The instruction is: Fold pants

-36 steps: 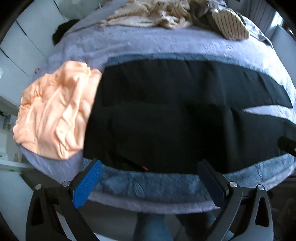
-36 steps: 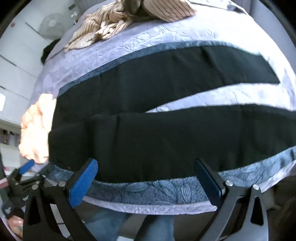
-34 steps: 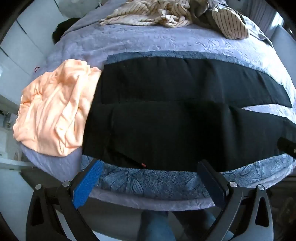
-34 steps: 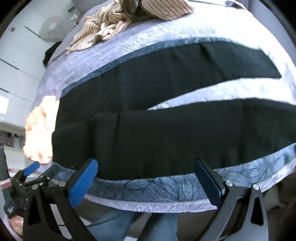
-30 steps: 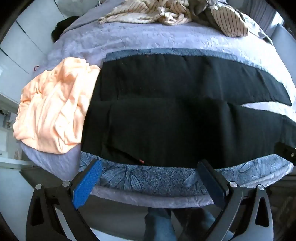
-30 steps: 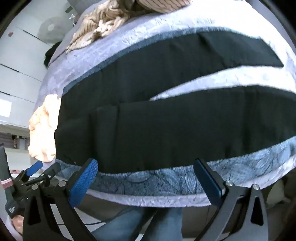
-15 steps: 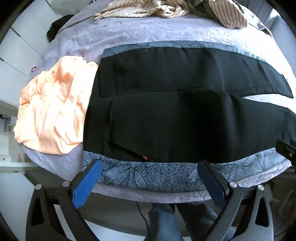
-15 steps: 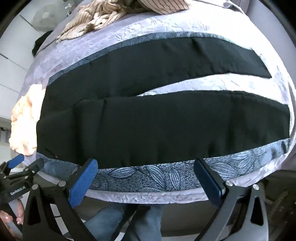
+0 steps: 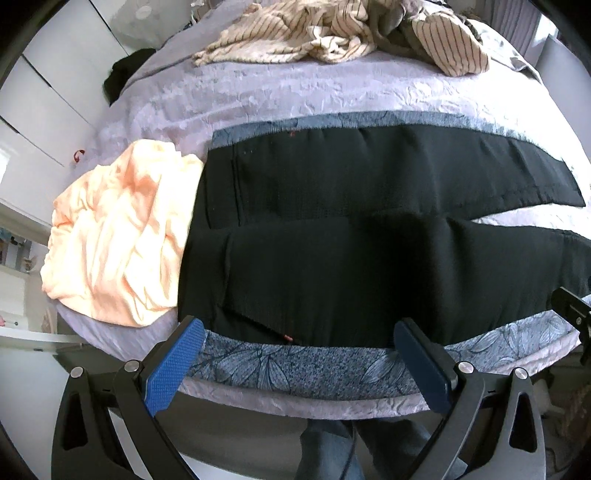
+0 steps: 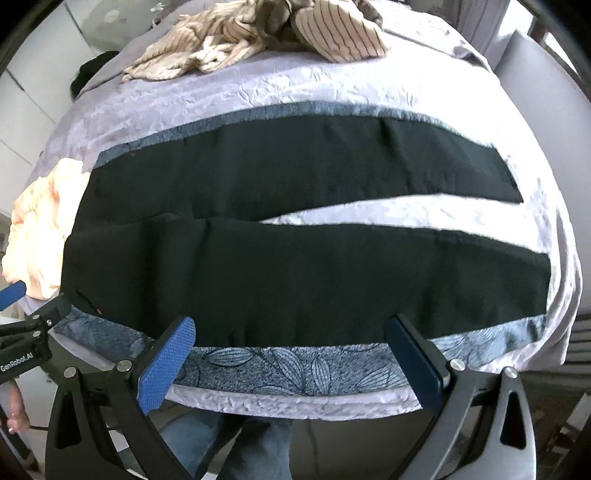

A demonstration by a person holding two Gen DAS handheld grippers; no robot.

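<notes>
Black pants (image 9: 351, 236) lie flat across the bed, waistband at the left, both legs stretched to the right with a gap between them (image 10: 314, 258). My left gripper (image 9: 299, 350) is open and empty, hovering over the bed's near edge below the waist and hip area. My right gripper (image 10: 291, 350) is open and empty, over the near edge below the near leg. The left gripper also shows at the left edge of the right wrist view (image 10: 22, 314).
A crumpled peach garment (image 9: 114, 236) lies against the waistband at the left. Striped beige clothes (image 9: 332, 33) are piled at the far side of the bed. The lilac bedspread (image 9: 258, 96) has a blue leaf-patterned band (image 10: 295, 365) along the near edge.
Both grippers have drawn back and risen slightly from the bed, so more of the bedspread's near edge and the pants shows. The pants have not moved.
</notes>
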